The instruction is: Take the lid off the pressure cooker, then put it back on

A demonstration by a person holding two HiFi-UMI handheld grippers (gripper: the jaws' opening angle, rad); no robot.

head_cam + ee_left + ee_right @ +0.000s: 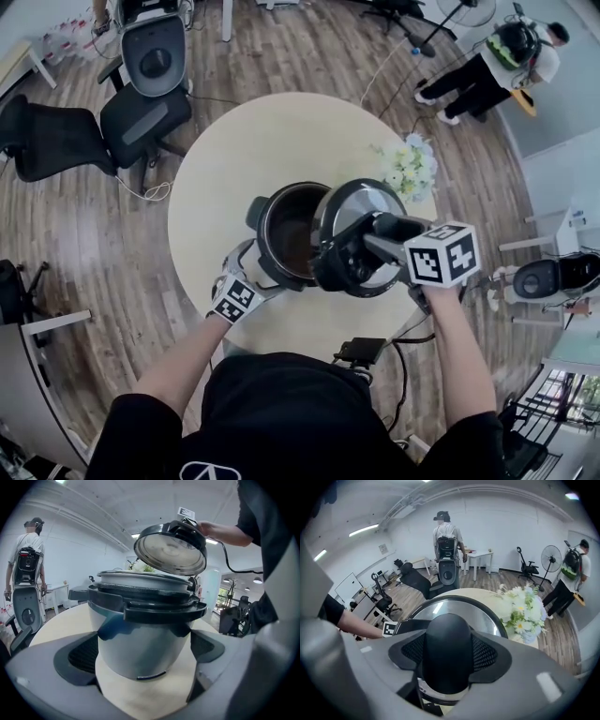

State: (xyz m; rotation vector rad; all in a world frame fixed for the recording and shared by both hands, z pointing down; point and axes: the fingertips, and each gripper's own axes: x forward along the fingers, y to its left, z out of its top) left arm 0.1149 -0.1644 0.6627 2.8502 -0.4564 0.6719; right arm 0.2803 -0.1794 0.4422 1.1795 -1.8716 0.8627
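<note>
The pressure cooker pot (286,230) stands uncovered in the middle of the round table (225,178). Its steel and black lid (366,202) hangs tilted above the pot's right rim. My right gripper (361,246) is shut on the lid's black knob (447,653), and both pads press its sides. My left gripper (251,277) is low at the pot's near-left side. In the left gripper view its jaws stand open, with the pot's steel wall (140,634) just beyond them and the lid (168,550) raised above.
A bunch of white flowers (408,169) stands on the table right of the cooker. A black cable and plug (361,352) hang at the near edge. Office chairs (141,103) stand at the far left. A person (497,56) is at the far right, another (446,541) beyond the table.
</note>
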